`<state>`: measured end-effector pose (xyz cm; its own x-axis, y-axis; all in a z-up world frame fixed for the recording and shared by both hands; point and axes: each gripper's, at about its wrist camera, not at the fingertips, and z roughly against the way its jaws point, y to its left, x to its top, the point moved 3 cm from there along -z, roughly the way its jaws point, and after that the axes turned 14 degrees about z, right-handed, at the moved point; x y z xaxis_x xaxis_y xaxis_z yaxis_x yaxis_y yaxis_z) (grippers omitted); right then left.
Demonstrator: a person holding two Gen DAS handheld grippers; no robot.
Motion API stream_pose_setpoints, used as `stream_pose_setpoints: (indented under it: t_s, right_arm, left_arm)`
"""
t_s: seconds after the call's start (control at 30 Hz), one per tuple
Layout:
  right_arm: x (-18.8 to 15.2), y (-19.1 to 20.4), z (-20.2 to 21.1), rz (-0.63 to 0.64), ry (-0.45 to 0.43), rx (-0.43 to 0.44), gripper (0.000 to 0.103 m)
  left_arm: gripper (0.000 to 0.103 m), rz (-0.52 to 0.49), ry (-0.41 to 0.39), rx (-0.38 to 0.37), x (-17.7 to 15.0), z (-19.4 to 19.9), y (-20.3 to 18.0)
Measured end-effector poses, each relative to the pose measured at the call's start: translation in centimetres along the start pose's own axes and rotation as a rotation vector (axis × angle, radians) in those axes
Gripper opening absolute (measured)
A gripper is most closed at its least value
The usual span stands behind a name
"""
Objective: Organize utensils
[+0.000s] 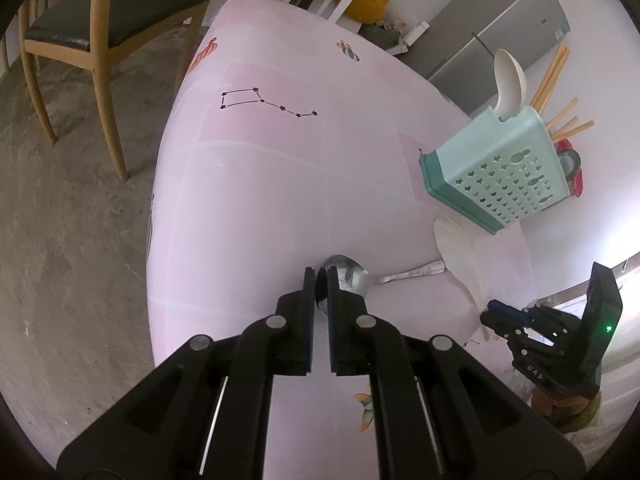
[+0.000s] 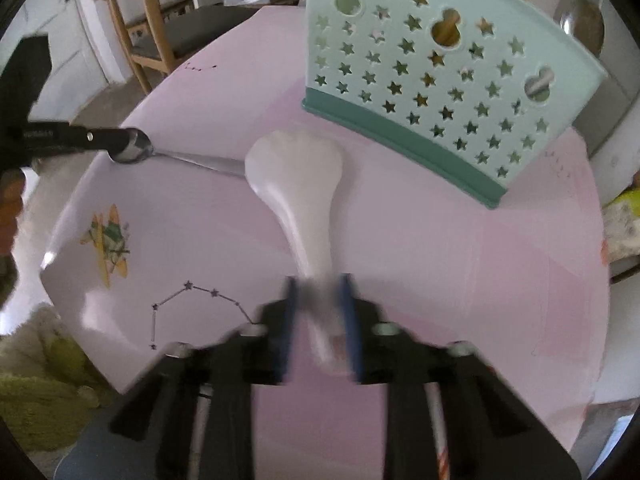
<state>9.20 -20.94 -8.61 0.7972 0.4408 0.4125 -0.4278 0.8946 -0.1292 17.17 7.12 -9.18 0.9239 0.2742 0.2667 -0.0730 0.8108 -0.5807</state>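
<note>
Nearest the left wrist camera, the left gripper point(image 1: 319, 280) is closed on the bowl of a metal spoon point(image 1: 348, 278), whose handle runs off to the right across the pink tablecloth point(image 1: 260, 184). Seen from the right wrist view, the same spoon's bowl point(image 2: 134, 148) lies at the tip of the left gripper point(image 2: 120, 142), its handle passing behind the head of a white plastic rice paddle point(image 2: 298, 176). Right gripper point(image 2: 320, 304): motion-blurred, its blue pads at either side of the paddle's handle; whether they press on it cannot be told. The paddle's broad head points toward a mint-green utensil holder point(image 2: 432, 64) with star-shaped holes, which stands on the cloth just beyond it. In the left view the holder point(image 1: 500, 168) contains a white ladle point(image 1: 509, 80) and wooden chopsticks point(image 1: 552, 76). Background: a wooden chair point(image 1: 104, 20) on the concrete floor.
</note>
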Motion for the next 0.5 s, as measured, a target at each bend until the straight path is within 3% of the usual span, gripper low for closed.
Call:
stream_pose_setpoints:
  t_s: [0.1,0.17,0.23,0.4,0.5]
  right_arm:
    - [-0.8,-0.8,0.5,-0.081,-0.026,0.065,0.012]
    - [-1.6,-1.9,1.1,-0.187,-0.055,0.161,0.001]
    - [-2.6,-3.2,1.3,-0.313,-0.083,0.259,0.001]
    - [-3.9,-4.5,1.6,-0.441,-0.102,0.332,0.002]
    - [-3.4,-3.1,2.2,-0.362,-0.095,0.261,0.003]
  left_arm:
    - [0.004,0.01,-0.001,-0.005,0.0,0.0,0.1]
    - [0.004,0.01,-0.001,-0.002,0.1,0.0,0.1]
    - [0.004,0.01,-0.001,0.0,0.0,0.0,0.0]
    - [0.004,0.014,0.0,0.002,-0.1,-0.1,-0.1]
    - [0.004,0.019,-0.002,0.001,-0.1,-0.2,0.0]
